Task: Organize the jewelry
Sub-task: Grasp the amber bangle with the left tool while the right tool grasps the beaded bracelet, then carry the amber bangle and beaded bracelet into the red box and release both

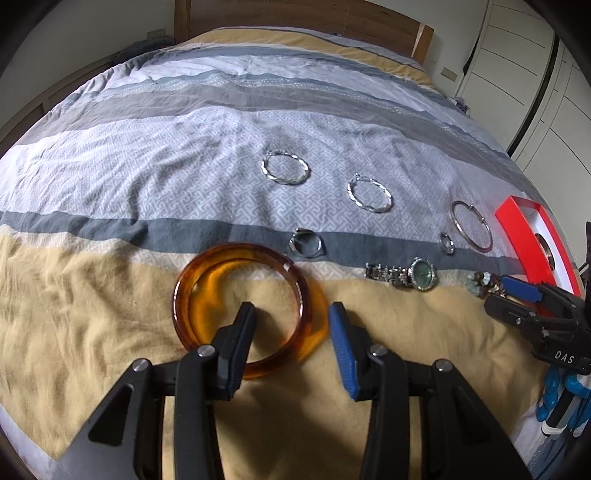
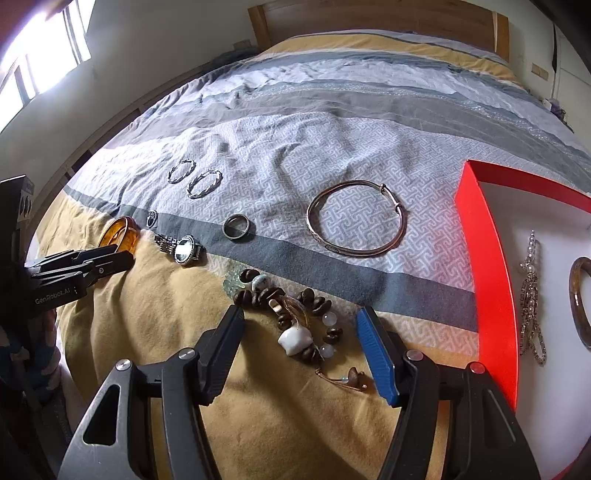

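Jewelry lies on a striped bedspread. In the left wrist view my left gripper (image 1: 291, 314) is open, its jaws astride the near right rim of an amber bangle (image 1: 184, 295). Beyond lie two twisted silver hoops (image 1: 285, 168) (image 1: 369, 195), a small ring (image 1: 306, 243), a watch (image 1: 406, 275), a band ring (image 1: 447, 243) and a thin silver bangle (image 1: 472, 226). In the right wrist view my right gripper (image 2: 301, 317) is open over a brown bead bracelet (image 2: 299, 317) with a white stone. The watch (image 2: 183, 249), band ring (image 2: 238, 226) and silver bangle (image 2: 356, 223) lie beyond.
A red-rimmed white tray (image 2: 491, 280) sits at the right; it holds a pearl-and-chain necklace (image 2: 530, 295) and a dark bangle (image 2: 576, 302). The tray (image 1: 517, 229) shows at the right edge of the left wrist view. A wooden headboard (image 1: 295, 18) stands at the far end.
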A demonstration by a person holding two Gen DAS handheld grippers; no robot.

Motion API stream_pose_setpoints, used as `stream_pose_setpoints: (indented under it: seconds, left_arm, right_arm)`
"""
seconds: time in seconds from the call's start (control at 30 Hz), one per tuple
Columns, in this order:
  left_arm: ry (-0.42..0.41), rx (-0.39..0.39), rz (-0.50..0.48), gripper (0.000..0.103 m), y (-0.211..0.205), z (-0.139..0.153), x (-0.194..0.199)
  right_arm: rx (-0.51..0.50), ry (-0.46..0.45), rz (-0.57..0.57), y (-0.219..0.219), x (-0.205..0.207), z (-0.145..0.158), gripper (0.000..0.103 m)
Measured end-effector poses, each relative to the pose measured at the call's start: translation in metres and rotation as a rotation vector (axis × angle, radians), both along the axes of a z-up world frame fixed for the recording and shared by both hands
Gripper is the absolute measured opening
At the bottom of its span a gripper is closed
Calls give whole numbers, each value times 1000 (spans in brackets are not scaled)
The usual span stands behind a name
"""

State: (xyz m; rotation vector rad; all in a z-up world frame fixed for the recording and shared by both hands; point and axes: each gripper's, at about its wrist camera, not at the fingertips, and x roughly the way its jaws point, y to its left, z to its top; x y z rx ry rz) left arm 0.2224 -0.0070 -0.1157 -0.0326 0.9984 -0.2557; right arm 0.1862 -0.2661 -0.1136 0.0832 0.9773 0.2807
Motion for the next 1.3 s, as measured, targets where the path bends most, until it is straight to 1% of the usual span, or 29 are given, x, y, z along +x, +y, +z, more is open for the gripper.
stream_pose_setpoints:
  seconds: [0.1, 0.23, 0.27, 0.33, 0.37, 0.4, 0.43, 0.53, 0.6, 0.7, 0.73, 0.77, 0.9, 1.07, 1.2, 1.3]
  left_arm:
    - [1, -4, 11, 38, 1, -5, 3]
    - [-14, 14, 12, 37, -3, -9, 4]
    - [-14, 14, 13, 36, -3, -10, 5]
    - [-17, 12, 19, 30, -2, -10, 6]
    - [-17, 10, 21, 29, -2, -10, 7]
    - [-19, 12, 21, 24, -2, -9, 7]
    - [-20, 17, 22, 19, -3, -8, 7]
    - [-24, 35, 26, 11, -4, -4, 5]
    - [-23, 36, 37, 10, -4, 1, 1]
    - [-23, 16, 50, 10, -2, 12, -8]
    - [-27, 15, 52, 9, -2, 17, -12]
    - [-32, 15, 53, 9, -1, 22, -17]
    - [-56, 11, 62, 9, 2, 46, -40]
    - [-88, -16, 83, 9, 11, 79, -73]
    - [-117, -40, 72, 9, 11, 101, -99]
    - [-134, -60, 46, 9, 4, 115, -113]
  right_arm:
    - [10, -5, 4, -3, 0, -4, 63]
    - [15, -12, 11, -3, 0, -9, 62]
    - [10, -16, 13, -2, -1, -10, 60]
    - [6, -22, 12, -2, 0, -11, 53]
    - [5, -26, 11, -2, 0, -11, 44]
    - [1, -29, 8, -2, -1, -11, 31]
    - [-1, -30, 7, -2, 0, -11, 27]
    - [5, -30, 4, -4, -2, -7, 22]
    - [11, -29, -7, -5, -5, -3, 17]
    - [23, -35, -21, -5, -13, 9, 15]
    - [28, -39, -22, -5, -17, 14, 13]
    - [33, -43, -25, -4, -22, 19, 7]
    - [46, -67, -36, -4, -44, 42, 7]
    - [57, -91, -54, -6, -72, 68, 7]
    - [47, -136, -56, -4, -99, 95, 7]
    - [38, -175, -67, -7, -117, 117, 7]
